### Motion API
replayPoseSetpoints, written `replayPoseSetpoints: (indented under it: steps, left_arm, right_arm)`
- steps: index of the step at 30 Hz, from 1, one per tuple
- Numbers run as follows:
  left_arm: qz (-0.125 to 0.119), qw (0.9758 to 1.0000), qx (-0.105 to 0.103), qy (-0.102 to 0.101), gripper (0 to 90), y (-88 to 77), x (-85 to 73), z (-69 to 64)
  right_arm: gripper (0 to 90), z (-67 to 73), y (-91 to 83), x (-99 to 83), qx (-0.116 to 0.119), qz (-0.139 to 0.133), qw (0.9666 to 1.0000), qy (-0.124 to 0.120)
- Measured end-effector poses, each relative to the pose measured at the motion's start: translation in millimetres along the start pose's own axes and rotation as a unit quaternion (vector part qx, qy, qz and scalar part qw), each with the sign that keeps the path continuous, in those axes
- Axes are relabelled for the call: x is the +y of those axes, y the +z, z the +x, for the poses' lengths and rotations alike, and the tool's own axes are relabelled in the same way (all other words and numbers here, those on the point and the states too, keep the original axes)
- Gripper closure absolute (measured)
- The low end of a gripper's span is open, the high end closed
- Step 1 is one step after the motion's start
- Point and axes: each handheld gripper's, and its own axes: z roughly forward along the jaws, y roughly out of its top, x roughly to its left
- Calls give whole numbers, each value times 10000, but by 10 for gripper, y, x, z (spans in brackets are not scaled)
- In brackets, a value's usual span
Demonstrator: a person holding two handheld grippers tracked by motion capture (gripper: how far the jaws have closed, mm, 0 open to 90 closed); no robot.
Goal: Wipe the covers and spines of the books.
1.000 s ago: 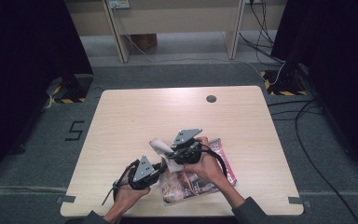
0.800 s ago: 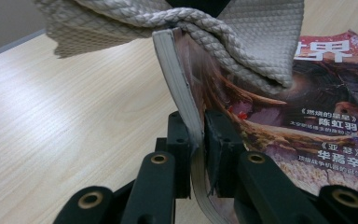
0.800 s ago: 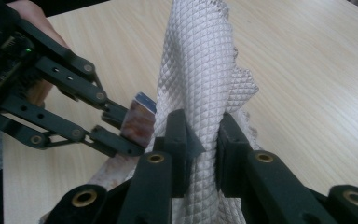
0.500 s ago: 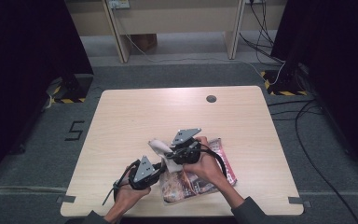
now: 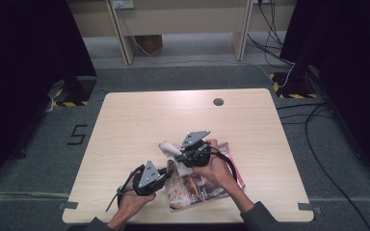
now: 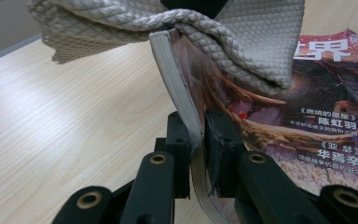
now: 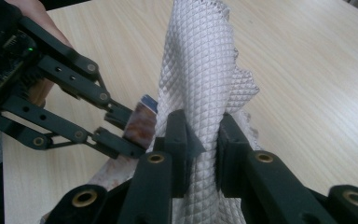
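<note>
I've got the left gripper [image 5: 166, 169] clamped on the magazine [image 6: 307, 121], jaws pinched tight on its spine edge low down, and that edge is lifted off the table [image 5: 139, 115] while the rest of the cover lies toward my right on the near part of the tabletop. My right gripper [image 5: 176, 156] is closed on the grey quilted cloth [image 7: 200, 79], bunched between its jaws and standing up above them; in the left gripper view that cloth drapes right over the top corner of the magazine, touching the spine and the cover. So I read this as the wiping step: one hand steadies the magazine, the other works the cloth along its edge. Both hands are close together near the table's front, the two grippers just beside each other. Next move, I reckon, calls for drawing the cloth along the spine or down across the cover while the left grip keeps firm, because the pages could fan or slip out if it slackens. I'd keep the cloth clear of the left jaws so it doesn't snag there.
</note>
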Motion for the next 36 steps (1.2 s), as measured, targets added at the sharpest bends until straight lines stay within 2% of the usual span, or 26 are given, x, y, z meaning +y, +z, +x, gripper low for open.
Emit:
replayPoseSetpoints:
  steps: [2,6,8,13,15,16,18,20,22,23,24,28,34,36]
  left_arm:
    - [23,10000,4,13,801,2,-1,1]
    - [13,10000,-5,22,801,0,0,-3]
    - [7,10000,-2,40,801,-2,6,-9]
    - [24,10000,-4,34,797,3,2,0]
    - [23,10000,-2,41,794,-1,5,-2]
    - [23,10000,0,40,795,-3,7,-3]
    - [-7,10000,17,37,795,-4,6,-3]
    - [-6,10000,20,54,794,-6,10,-9]
    - [7,10000,23,63,794,-1,8,-8]
    - [-1,10000,30,70,795,1,6,-11]
    - [1,10000,30,71,795,-1,6,-13]
    - [-5,9999,36,100,795,-3,12,-17]
    - [2,9999,33,103,793,1,10,-16]
    - [6,9999,32,105,789,-3,8,-17]
  right_arm:
    - [781,47,11,25,67,-91,9999,-49]
    - [780,109,14,49,56,-49,9999,-102]
    - [781,67,-1,42,76,-55,9998,-153]
    - [781,-22,-1,-12,-14,-1,10000,-21]
    - [781,-90,-8,-55,-47,45,9999,123]
    - [781,-96,-9,-57,-28,37,9999,101]
    - [781,-68,-17,-41,-58,65,9999,68]
    - [780,-28,-14,-16,14,0,10000,80]
    - [780,24,1,21,24,-61,10000,-41]
    - [780,59,6,36,57,-53,10000,-17]
    - [779,71,13,50,64,-84,9998,-139]
    - [779,97,0,59,90,-87,9998,-121]
    - [779,45,-1,33,78,-46,9999,-43]
    - [779,-40,-5,-14,25,22,10000,19]
